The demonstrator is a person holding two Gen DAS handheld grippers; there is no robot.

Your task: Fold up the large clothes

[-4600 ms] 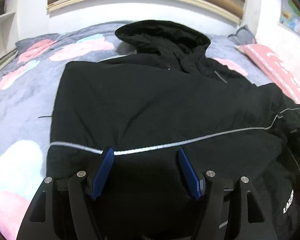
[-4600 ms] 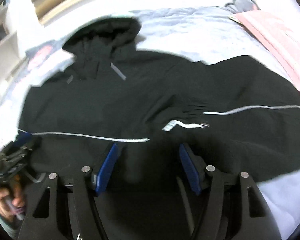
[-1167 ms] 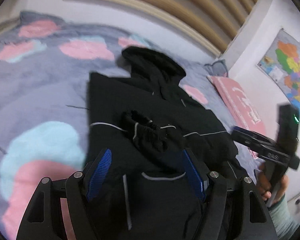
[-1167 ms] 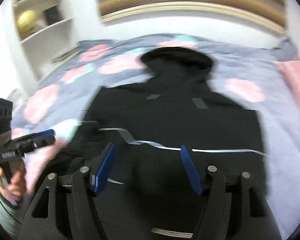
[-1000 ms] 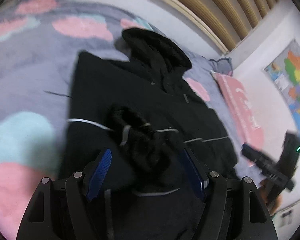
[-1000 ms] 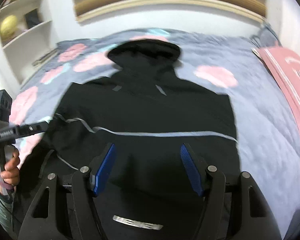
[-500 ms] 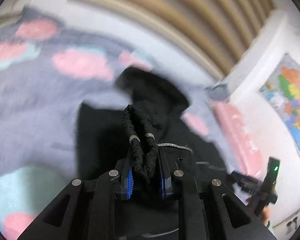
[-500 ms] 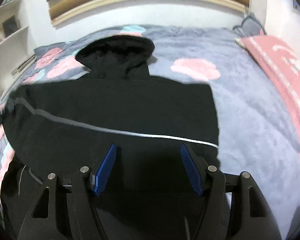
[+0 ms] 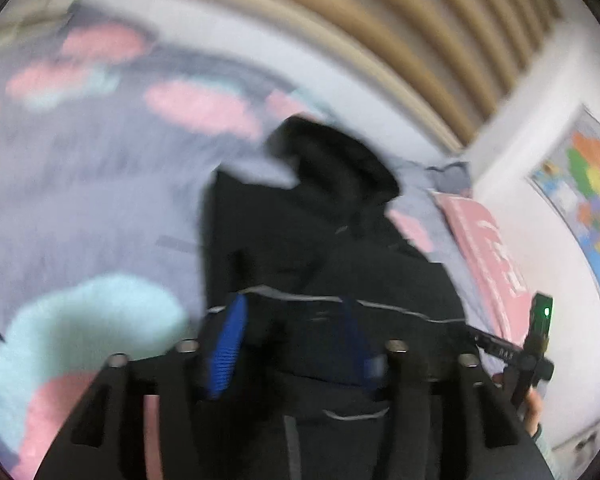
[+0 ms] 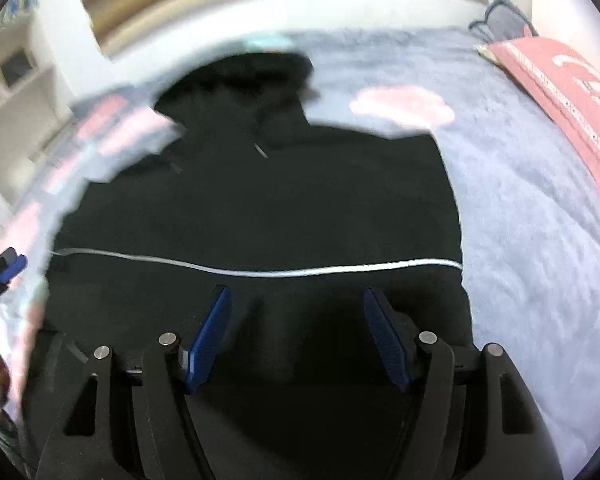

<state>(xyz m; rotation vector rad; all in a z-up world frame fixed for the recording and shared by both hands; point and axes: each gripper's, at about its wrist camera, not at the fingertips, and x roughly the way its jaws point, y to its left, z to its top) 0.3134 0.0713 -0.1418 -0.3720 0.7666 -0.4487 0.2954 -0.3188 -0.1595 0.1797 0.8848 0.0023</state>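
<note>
Left tongs (image 9: 292,344) reopened, sleeve cuff released; sleeve now folded across black jacket (image 10: 260,208).

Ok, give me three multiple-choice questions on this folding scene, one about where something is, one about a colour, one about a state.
1. Where does the black hooded jacket lie?
A. on the grey bedspread with pink patches
B. on a wooden floor
C. over a chair

2. What colour are the pads of the right gripper?
A. red
B. blue
C. yellow

3. How is the left gripper?
A. shut on a sleeve
B. open
C. out of view

Answers:
1 A: bedspread shows around the jacket on both sides.
2 B: both pads are plainly blue.
3 B: its pads stand apart over the jacket, though the view is blurred.
</note>
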